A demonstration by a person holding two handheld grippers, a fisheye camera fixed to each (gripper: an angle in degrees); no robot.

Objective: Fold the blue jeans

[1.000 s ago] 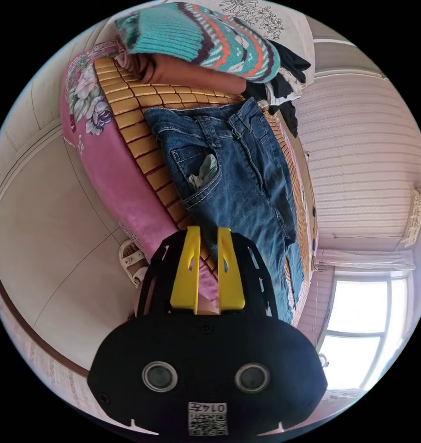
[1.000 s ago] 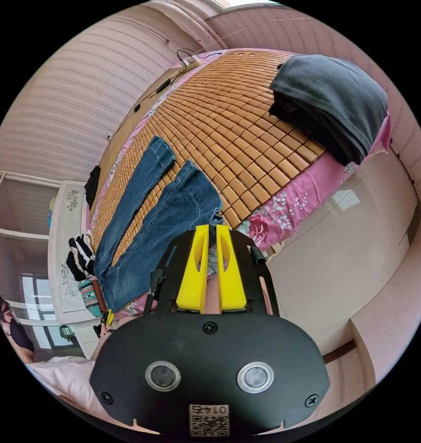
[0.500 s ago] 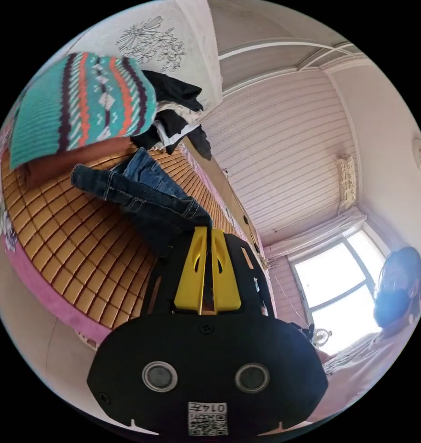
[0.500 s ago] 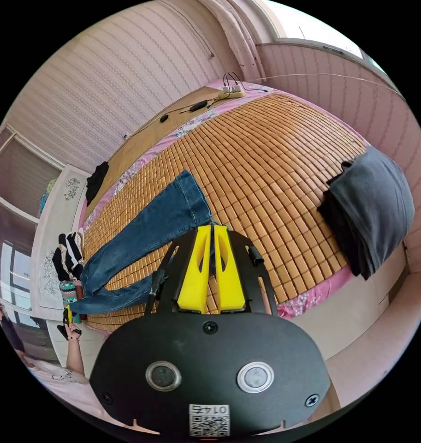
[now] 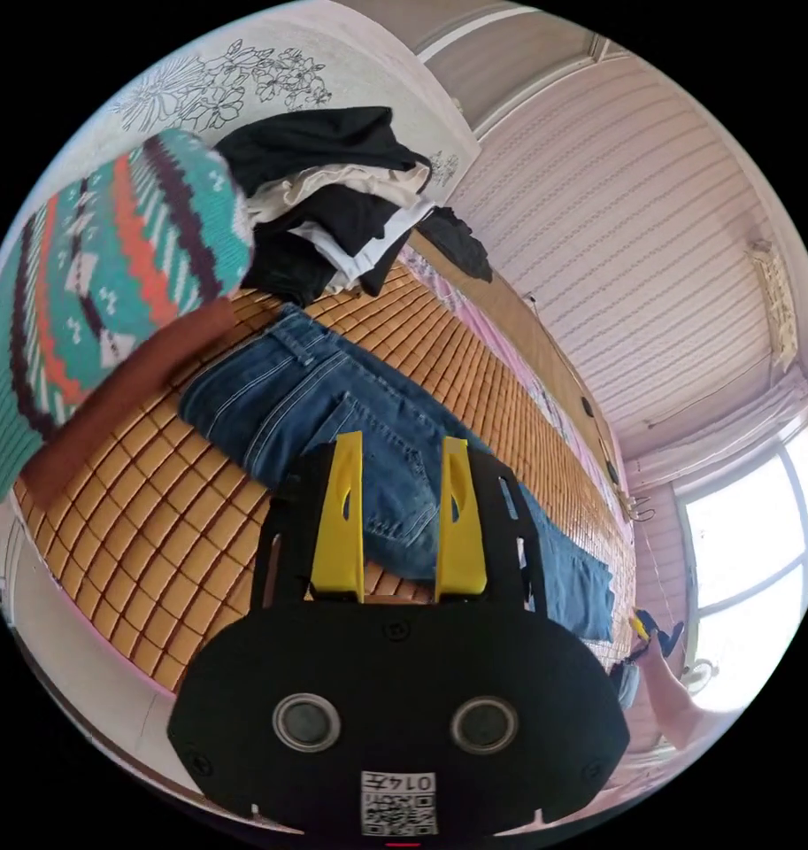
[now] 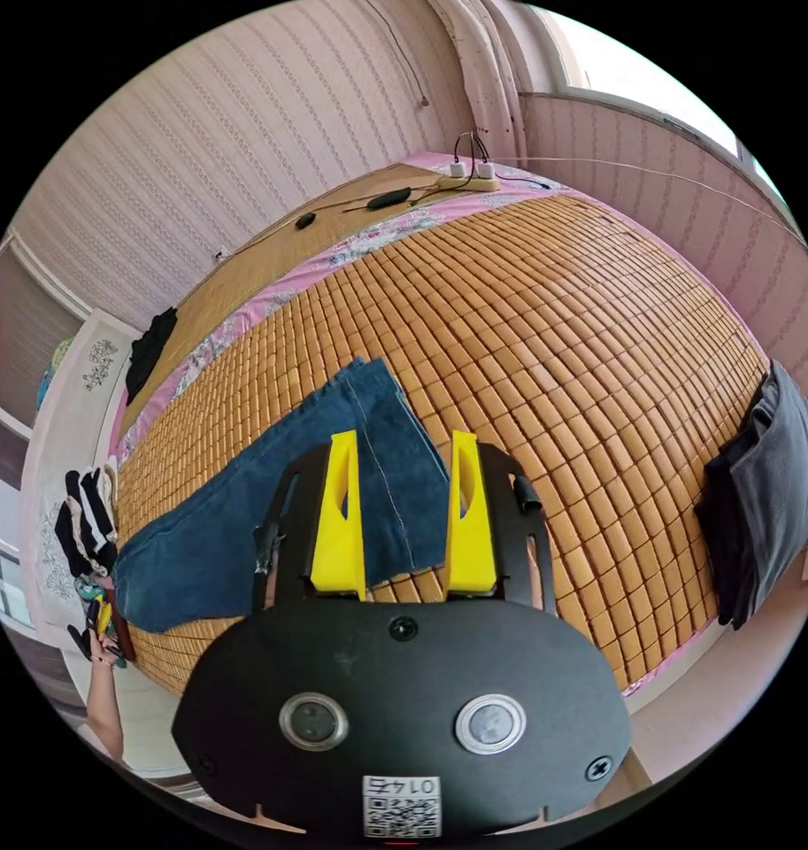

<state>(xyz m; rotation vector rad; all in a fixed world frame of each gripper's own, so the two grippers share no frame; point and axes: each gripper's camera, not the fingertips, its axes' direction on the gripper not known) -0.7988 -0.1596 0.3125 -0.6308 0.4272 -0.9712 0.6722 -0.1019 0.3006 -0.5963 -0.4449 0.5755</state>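
The blue jeans [image 5: 333, 416] lie flat on the bamboo mat [image 5: 156, 522], one leg stacked on the other, with the waist toward the clothes pile. My left gripper [image 5: 396, 452] hovers open just above the seat area, with nothing between its jaws. In the right gripper view the jeans [image 6: 271, 505] stretch to the left, and their leg hems lie under my right gripper [image 6: 404, 443], which is open and holds nothing. The right gripper [image 5: 644, 627] also shows small at the jeans' far end, and the left gripper [image 6: 98, 615] shows small by the waist end.
A teal patterned sweater [image 5: 94, 292] on a brown garment and a black-and-white clothes pile [image 5: 324, 204] sit beside the waist. A folded grey garment [image 6: 766, 496] lies at the mat's far edge. A power strip [image 6: 470, 181] sits by the wall. The mat [image 6: 563, 336] is bare between them.
Both grippers were shut on the near half of the jeans and carried it over the other leg. Both have since let go and stand open; the jeans now lie folded lengthwise.
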